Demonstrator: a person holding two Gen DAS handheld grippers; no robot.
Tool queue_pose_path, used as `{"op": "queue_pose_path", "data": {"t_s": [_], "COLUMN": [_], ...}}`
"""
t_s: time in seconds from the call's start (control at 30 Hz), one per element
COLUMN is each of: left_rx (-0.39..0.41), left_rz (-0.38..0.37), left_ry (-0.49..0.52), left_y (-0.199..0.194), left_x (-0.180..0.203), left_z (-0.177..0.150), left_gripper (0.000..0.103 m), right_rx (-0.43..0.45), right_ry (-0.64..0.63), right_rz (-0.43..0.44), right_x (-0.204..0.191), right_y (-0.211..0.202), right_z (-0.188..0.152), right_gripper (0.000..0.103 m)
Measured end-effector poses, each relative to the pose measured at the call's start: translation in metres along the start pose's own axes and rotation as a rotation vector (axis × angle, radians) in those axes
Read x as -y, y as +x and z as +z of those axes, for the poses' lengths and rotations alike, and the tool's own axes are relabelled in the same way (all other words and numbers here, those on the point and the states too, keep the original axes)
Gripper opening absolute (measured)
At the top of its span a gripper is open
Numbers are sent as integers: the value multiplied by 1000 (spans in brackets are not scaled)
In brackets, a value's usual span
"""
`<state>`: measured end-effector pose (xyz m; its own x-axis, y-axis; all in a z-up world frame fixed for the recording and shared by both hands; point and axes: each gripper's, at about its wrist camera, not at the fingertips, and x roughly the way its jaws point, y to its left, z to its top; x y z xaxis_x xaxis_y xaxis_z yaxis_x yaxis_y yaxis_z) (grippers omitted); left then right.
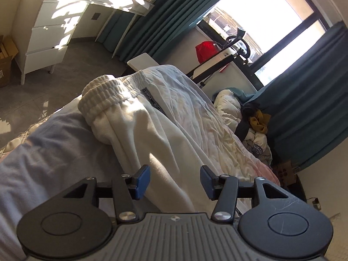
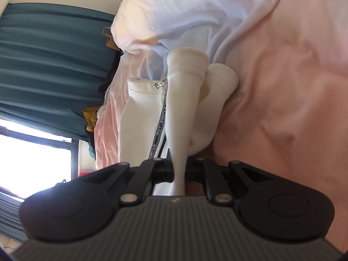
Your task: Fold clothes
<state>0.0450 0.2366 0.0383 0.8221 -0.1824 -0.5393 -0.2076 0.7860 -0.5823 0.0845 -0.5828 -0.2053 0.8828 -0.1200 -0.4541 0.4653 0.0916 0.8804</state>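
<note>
White sweatpants [image 1: 139, 126] lie folded on the bed, their ribbed waistband [image 1: 102, 95] at the far end and a dark printed stripe down the side. My left gripper [image 1: 175, 181] is open, its blue pads just above the pants' near fabric, holding nothing. My right gripper [image 2: 179, 170] is shut on the white sweatpants [image 2: 178, 119] at a leg, which runs away from the jaws to two ribbed cuffs [image 2: 187, 65]. A zip pull [image 2: 159, 83] and the printed stripe show beside that leg.
The bed has a pale blue sheet [image 1: 54, 152] and pink cover [image 2: 282, 87]. A clothes pile [image 1: 254, 121] lies at the bed's far side. White drawers [image 1: 45, 39], a desk, teal curtains [image 1: 174, 21] and a window surround the bed.
</note>
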Motion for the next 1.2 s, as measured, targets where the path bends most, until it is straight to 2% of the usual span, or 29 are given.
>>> {"op": "queue_pose_path", "data": {"t_s": [0.1,0.33,0.43,0.6,0.7,0.97,1.1,1.17,1.2], "left_rx": [-14,-136,-169,-255,-271,-268,-266,-264,-261], "left_rz": [-21,-83,-76,-27,-15,-4,-1,0,2], "left_ry": [132,370,478,596,613,619,625,632,638], "left_y": [21,106,144,197,208,207,207,206,205], "left_x": [48,130,145,138,129,129,132,132,133], "left_z": [-13,-63,-90,-127,-136,-134,-133,-133,-133], "left_gripper": [59,56,56,54,54,55,56,56,56], "right_rx": [-11,-27,-23,-11,-3,24,73,115,136], "right_ry": [8,6,-5,15,-15,-97,-250,-357,-387], "right_rz": [2,32,41,42,40,59,-9,-65,-66], "right_x": [6,16,18,19,16,5,-23,-45,-56], "right_y": [1,-1,-4,3,13,36,30,21,16], "right_z": [0,0,-1,1,3,8,1,-6,-10], "right_gripper": [10,11,12,16,19,20,12,12,11]}}
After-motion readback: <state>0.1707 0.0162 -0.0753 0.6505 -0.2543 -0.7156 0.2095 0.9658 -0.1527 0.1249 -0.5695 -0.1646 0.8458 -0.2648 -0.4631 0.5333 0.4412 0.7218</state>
